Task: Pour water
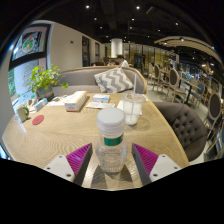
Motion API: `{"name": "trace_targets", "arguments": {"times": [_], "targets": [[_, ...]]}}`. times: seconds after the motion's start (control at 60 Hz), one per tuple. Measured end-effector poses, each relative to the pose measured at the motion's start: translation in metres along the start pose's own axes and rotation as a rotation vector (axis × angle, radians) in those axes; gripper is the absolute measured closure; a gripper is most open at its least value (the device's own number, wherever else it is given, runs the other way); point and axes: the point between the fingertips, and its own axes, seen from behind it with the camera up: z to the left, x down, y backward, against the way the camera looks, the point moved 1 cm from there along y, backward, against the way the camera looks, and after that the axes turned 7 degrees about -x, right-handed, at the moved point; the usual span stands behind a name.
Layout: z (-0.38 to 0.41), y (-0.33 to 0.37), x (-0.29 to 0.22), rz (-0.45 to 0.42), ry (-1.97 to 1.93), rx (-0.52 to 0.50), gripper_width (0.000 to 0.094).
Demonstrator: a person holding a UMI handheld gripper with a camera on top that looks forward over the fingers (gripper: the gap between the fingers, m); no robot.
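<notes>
Café interior with dark ceiling and small spotlights; wooden table (60, 135) in the foreground, pale and round-edged. Clear plastic bottle (111, 143) with white cap upright between the two fingers, right at the near edge of the table. Gripper (111, 162) partly open, magenta pads (147, 158) angled in toward the bottle's lower body on either side; contact with the bottle not clear from this view, a narrow gap seemingly left on each side. Bottle standing on the table on its own base. Clear glass cup (131, 108) farther along the table, beyond the bottle and slightly to its right, apparently empty or close to it. White tissue box (76, 100) toward the middle of the table, flat white paper (98, 102) just beside it. Small pink dish (38, 119) near the table's left edge, small cup (22, 113) farther left. Potted green plant (43, 78) at the far left end of the table, framed pictures (30, 43) on the wall behind it. Grey sofa (90, 78) beyond the table, striped cushion (114, 80) propped on it. Dark tufted armchair (186, 125) at the table's right side. Rows of chairs and tables (170, 75) receding into the lit room beyond.
</notes>
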Motion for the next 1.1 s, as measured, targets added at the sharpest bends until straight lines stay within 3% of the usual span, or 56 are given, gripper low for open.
{"name": "trace_targets", "arguments": {"times": [0.067, 0.133, 0.483, 0.733, 0.883, 1.1], "targets": [[0.002, -0.008, -0.002, -0.014, 0.006, -0.015, 0.0258], [0.0, -0.013, -0.004, -0.026, 0.008, -0.01, 0.0446], [0.002, -0.015, -0.007, -0.039, 0.027, 0.017, 0.0536], [0.003, -0.01, -0.021, -0.025, 0.054, 0.114, 0.0536], [0.021, -0.004, -0.07, -0.052, 0.153, 0.184, 0.0535], [0.091, 0.013, -0.191, -0.1, 0.461, 0.395, 0.0535]]}}
